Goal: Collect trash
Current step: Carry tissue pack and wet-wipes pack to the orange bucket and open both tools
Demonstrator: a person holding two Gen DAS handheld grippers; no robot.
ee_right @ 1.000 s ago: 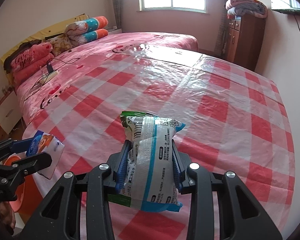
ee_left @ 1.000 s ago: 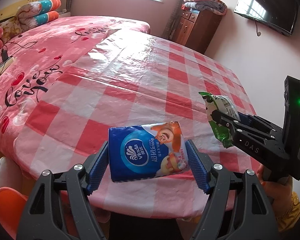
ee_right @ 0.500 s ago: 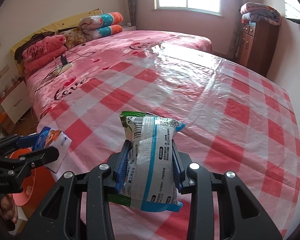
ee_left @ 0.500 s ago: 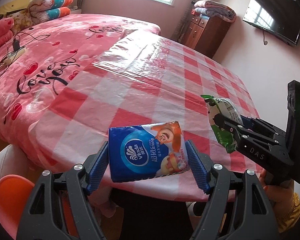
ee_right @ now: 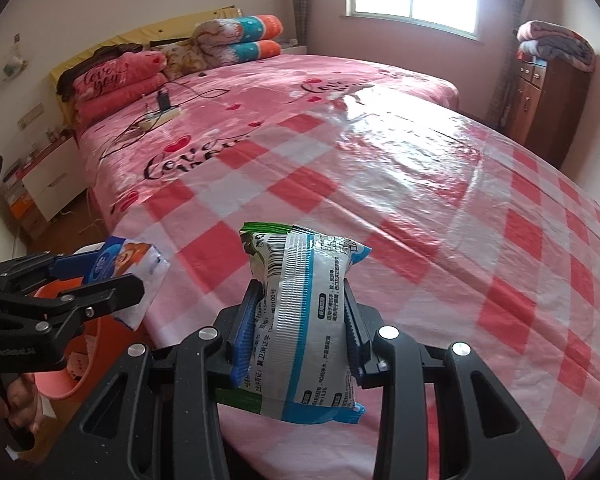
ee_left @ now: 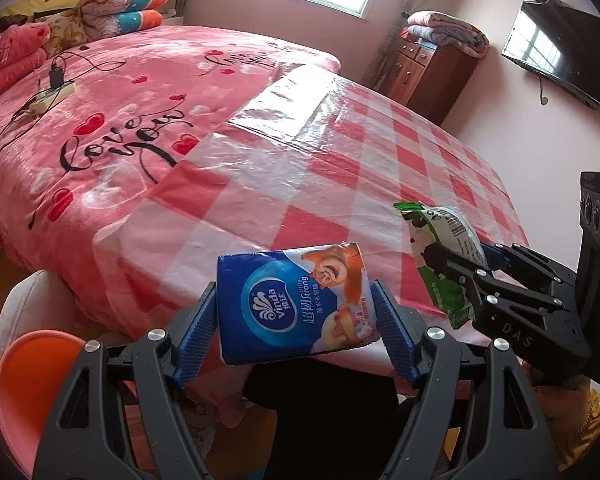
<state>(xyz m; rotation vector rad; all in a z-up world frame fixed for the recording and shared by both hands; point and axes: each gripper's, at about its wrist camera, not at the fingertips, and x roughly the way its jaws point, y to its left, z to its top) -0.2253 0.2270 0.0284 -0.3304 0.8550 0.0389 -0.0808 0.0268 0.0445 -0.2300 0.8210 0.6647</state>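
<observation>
My left gripper (ee_left: 294, 328) is shut on a blue Vinda tissue pack (ee_left: 292, 308), held in the air past the bed's near left edge; the pack also shows in the right wrist view (ee_right: 126, 272). My right gripper (ee_right: 298, 328) is shut on a white, blue and green wipes packet (ee_right: 304, 320), held over the checkered sheet's near edge; the packet shows in the left wrist view (ee_left: 440, 256). An orange bin (ee_left: 28, 380) stands on the floor below and left of the left gripper, also seen in the right wrist view (ee_right: 80, 356).
The bed carries a red-and-white checkered plastic sheet (ee_right: 440, 200) over a pink "Love you" blanket (ee_left: 120, 120). A power strip with cables (ee_left: 54, 92) lies on the blanket. Folded quilts (ee_right: 236, 36), a wooden cabinet (ee_left: 428, 68) and a wall television (ee_left: 560, 52) stand behind.
Both grippers have drawn back and swung left off the bed with their packs still held. The orange bin has come further into view at the lower left.
</observation>
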